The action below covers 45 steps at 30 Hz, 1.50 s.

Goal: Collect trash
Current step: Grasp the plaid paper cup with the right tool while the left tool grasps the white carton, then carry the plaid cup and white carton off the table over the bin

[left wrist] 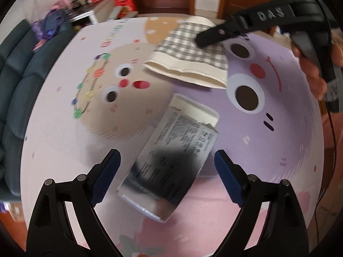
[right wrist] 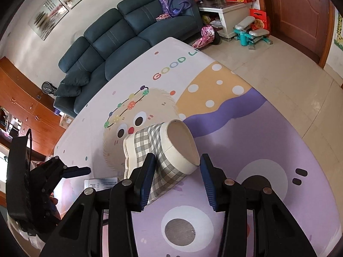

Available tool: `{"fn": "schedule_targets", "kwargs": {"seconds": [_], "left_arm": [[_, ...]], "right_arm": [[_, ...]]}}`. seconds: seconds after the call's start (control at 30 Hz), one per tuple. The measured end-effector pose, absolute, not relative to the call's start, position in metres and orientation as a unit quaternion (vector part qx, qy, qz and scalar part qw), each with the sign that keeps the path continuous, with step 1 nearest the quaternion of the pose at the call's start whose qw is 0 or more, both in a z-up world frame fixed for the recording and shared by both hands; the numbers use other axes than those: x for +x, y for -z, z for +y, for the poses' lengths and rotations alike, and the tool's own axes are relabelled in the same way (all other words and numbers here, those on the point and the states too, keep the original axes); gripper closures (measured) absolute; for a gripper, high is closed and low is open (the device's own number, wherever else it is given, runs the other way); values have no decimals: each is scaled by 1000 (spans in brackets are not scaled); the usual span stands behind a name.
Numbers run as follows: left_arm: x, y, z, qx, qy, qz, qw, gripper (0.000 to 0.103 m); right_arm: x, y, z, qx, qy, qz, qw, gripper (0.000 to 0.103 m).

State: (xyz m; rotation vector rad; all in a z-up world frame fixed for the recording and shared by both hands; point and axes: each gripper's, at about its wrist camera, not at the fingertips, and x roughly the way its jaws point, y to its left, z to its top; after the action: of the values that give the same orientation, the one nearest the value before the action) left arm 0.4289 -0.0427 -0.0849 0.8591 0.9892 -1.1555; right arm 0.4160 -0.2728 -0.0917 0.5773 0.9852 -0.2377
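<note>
— Where's the silver carton [left wrist: 171, 156] against the left gripper [left wrist: 167, 165]?

— Flat on the desk [left wrist: 64, 128], lying between its wide-open jaws; neither blue pad seems to touch it, though the picture is blurred.

— And the right gripper [right wrist: 176, 182]?

— Half open, holding nothing. The checked fabric bin [right wrist: 163, 150] lies tipped on its side just ahead, its rim between the jaw tips.

So the trash on my cartoon table mat [left wrist: 278, 150]: a silver carton [left wrist: 171, 156] with small black print, lying flat, its white end flap open, on the mat's middle. Just beyond it, a cream and grey plaid fabric bin [right wrist: 169, 150] tipped on its side, mouth open, empty inside.
</note>
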Motion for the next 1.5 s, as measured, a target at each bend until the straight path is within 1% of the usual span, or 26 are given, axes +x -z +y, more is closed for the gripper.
{"fn": "schedule_targets", "kwargs": {"seconds": [0.13, 0.2, 0.27, 0.4, 0.53, 0.63, 0.67, 0.73, 0.8, 0.93, 1.0, 1.17, 1.43, 1.5], "left_arm": [[426, 101, -57, 420, 509, 431, 616, 15], [429, 107, -63, 427, 507, 435, 610, 10], [435, 109, -70, 421, 507, 444, 607, 10], [452, 114, -77, 392, 500, 488, 599, 11], [461, 113, -78, 376, 487, 506, 604, 12], [469, 109, -74, 359, 475, 519, 613, 19], [474, 107, -73, 348, 466, 524, 621, 24], [484, 104, -68, 316, 450, 545, 633, 26], [490, 102, -64, 296, 433, 550, 650, 30], [492, 100, -46, 253, 388, 559, 688, 33], [487, 97, -38, 225, 365, 569, 701, 36], [458, 91, -19, 173, 309, 608, 711, 37], [352, 53, -4, 132, 336, 609, 706, 38], [324, 44, -8, 137, 341, 600, 711, 38]], "right_arm": [[411, 94, -277, 279, 111, 468, 831, 61], [409, 96, -279, 280, 109, 470, 830, 61], [408, 98, -279, 277, 105, 473, 829, 61], [402, 96, -276, 273, 100, 475, 831, 61], [395, 95, -275, 276, 97, 475, 830, 61], [386, 94, -275, 284, 96, 475, 827, 61], [382, 94, -274, 286, 95, 476, 826, 61], [373, 92, -273, 289, 95, 476, 825, 61], [361, 89, -271, 293, 94, 474, 825, 61], [332, 82, -269, 300, 94, 472, 824, 61], [315, 77, -266, 300, 94, 473, 823, 61], [259, 61, -255, 303, 90, 469, 825, 61], [148, 41, -238, 298, 89, 470, 826, 61], [116, 35, -235, 294, 93, 469, 828, 61]]}}
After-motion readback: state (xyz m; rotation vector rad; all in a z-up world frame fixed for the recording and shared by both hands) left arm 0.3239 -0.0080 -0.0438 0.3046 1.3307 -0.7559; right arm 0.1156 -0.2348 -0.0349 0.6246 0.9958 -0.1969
